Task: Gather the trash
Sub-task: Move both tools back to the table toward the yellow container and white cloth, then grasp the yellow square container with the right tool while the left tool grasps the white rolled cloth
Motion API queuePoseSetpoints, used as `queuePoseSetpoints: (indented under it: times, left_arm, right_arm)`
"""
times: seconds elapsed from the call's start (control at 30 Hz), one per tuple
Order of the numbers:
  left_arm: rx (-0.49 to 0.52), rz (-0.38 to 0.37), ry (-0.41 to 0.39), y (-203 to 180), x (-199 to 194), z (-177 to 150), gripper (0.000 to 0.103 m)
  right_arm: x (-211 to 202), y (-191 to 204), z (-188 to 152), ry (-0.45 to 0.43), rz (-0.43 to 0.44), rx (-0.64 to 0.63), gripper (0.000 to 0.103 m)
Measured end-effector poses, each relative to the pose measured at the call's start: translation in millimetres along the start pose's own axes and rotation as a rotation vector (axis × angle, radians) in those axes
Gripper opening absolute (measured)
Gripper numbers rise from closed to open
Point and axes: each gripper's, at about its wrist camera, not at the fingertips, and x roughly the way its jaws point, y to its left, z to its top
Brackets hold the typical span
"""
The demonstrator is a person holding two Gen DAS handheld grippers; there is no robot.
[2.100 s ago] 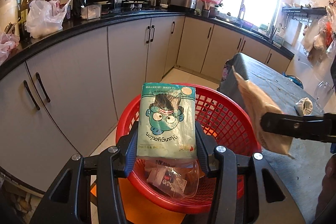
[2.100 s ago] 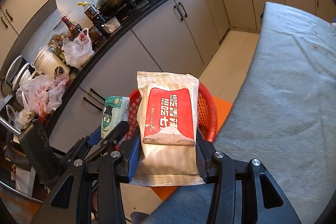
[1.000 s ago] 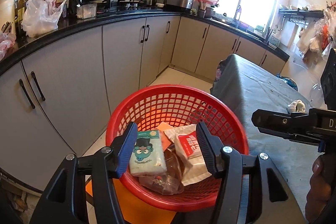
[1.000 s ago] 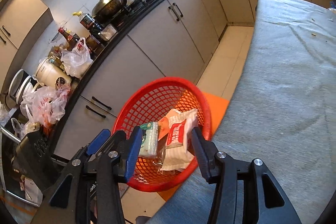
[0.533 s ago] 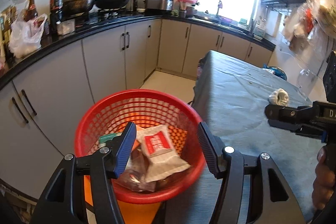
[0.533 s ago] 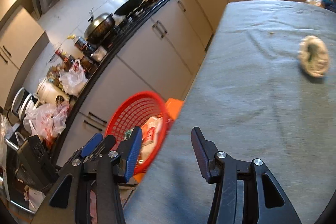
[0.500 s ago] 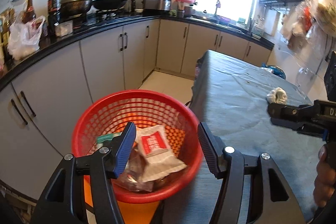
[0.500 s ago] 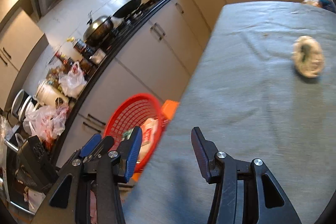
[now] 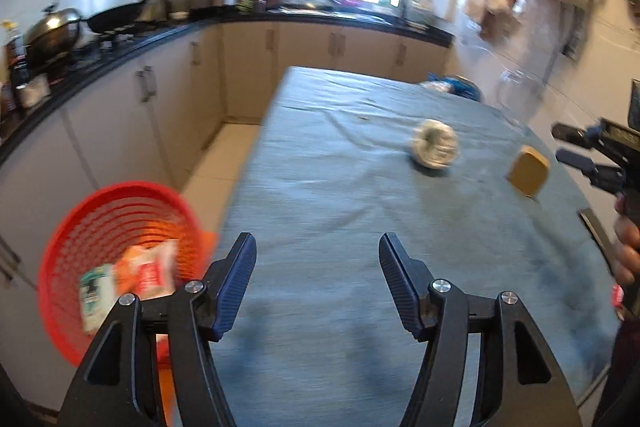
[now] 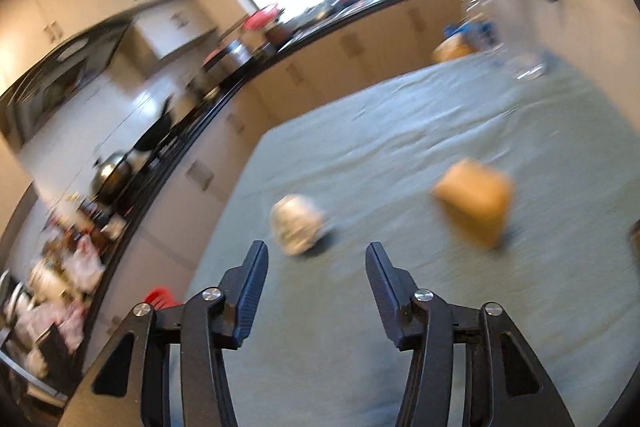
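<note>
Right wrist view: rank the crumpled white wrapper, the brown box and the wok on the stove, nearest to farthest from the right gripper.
From the right gripper, its jaws opening and empty:
1. Crumpled white wrapper, just ahead, slightly left.
2. Brown box, ahead to the right on the table.
3. Wok, far left on the counter.

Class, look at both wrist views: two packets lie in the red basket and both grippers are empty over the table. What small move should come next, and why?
Probably bring the right gripper, jaws opening with nothing between them, forward onto the crumpled white wad. The wad lies just ahead of its fingertips on the grey tablecloth. The brown box lies farther off to the right, and the left gripper hangs farther back.
</note>
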Motion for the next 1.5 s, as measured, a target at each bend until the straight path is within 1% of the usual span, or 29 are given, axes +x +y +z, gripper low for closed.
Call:
queuePoseSetpoints:
  times: [0.07,0.13,0.2,0.27,0.33,0.43,0.5,0.57,0.6,0.67,0.73,0.77,0.8,0.9,1.0,1.07,1.17,1.27,1.37,1.43,1.47,1.5]
  left_arm:
    - [0.015,-0.049,0.028,-16.4,7.3,7.3,0.064]
    - [0.030,-0.076,0.045,-30.8,13.0,12.4,0.065]
    - [0.047,-0.102,0.070,-45.7,20.5,20.0,0.067]
    - [0.064,-0.121,0.085,-59.7,26.2,25.3,0.068]
    - [0.080,-0.127,0.092,-70.0,30.7,29.1,0.071]
    - [0.090,-0.138,0.109,-82.4,40.5,37.9,0.072]
    - [0.076,-0.155,0.127,-83.5,47.5,44.6,0.072]
    - [0.051,-0.169,0.150,-85.5,57.2,51.7,0.072]
    - [0.041,-0.175,0.161,-86.5,61.9,54.7,0.073]
    - [0.024,-0.181,0.180,-88.1,70.9,61.0,0.073]
    - [0.009,-0.186,0.193,-92.1,79.7,68.1,0.073]
    - [-0.002,-0.184,0.199,-94.7,84.5,71.8,0.073]
    - [-0.009,-0.185,0.202,-96.3,88.0,74.6,0.073]
    - [-0.040,-0.162,0.210,-102.9,101.6,83.8,0.073]
    - [-0.076,-0.142,0.216,-108.5,117.7,94.3,0.073]
    - [-0.097,-0.109,0.222,-112.7,131.2,101.3,0.073]
    - [-0.117,-0.081,0.235,-118.5,151.3,109.3,0.073]
    - [-0.103,-0.033,0.256,-126.0,174.8,115.3,0.073]
    - [-0.089,-0.021,0.275,-131.7,191.3,117.2,0.073]
    - [-0.058,-0.010,0.278,-138.0,198.8,116.1,0.073]
    - [-0.041,0.000,0.273,-140.5,200.6,114.0,0.072]
    - [-0.029,-0.001,0.270,-140.8,201.0,111.7,0.060]
  right_arm:
    - [0.0,-21.1,14.0,-0.024,-0.060,-0.002,0.066]
    - [7.1,-42.1,25.4,-0.027,-0.100,0.025,0.067]
    - [23.4,-58.7,33.8,0.005,-0.098,0.046,0.067]
    - [33.8,-69.9,34.9,0.026,-0.094,0.056,0.067]
    - [41.5,-78.0,32.2,0.037,-0.076,0.050,0.067]
    - [50.8,-79.2,28.5,0.058,-0.056,0.034,0.067]
    - [54.1,-72.2,25.2,0.066,-0.057,-0.013,0.067]
    - [55.8,-64.5,19.9,0.076,-0.074,-0.084,0.067]
    - [56.8,-56.4,16.4,0.075,-0.098,-0.139,0.067]
    - [58.2,-48.6,9.9,0.085,-0.143,-0.208,0.066]
    - [59.9,-44.5,5.0,0.093,-0.164,-0.247,0.052]
    - [61.9,-43.6,3.1,0.110,-0.163,-0.254,0.041]
    - [62.5,-44.7,1.7,0.119,-0.160,-0.248,0.037]
    - [59.4,-48.2,0.6,0.107,-0.156,-0.227,0.036]
    - [53.1,-50.1,4.0,0.077,-0.138,-0.191,0.035]
    - [47.9,-53.3,7.8,0.055,-0.125,-0.151,0.033]
    - [45.8,-61.3,10.0,0.055,-0.094,-0.091,0.033]
    - [47.9,-62.9,11.2,0.059,-0.088,-0.075,0.033]
    - [45.6,-61.9,13.1,0.045,-0.072,-0.065,0.033]
    - [43.0,-61.7,13.7,0.035,-0.067,-0.065,0.033]
    - [43.1,-61.5,14.0,0.035,-0.064,-0.066,0.033]
    - [43.4,-61.5,13.9,0.037,-0.060,-0.065,0.033]
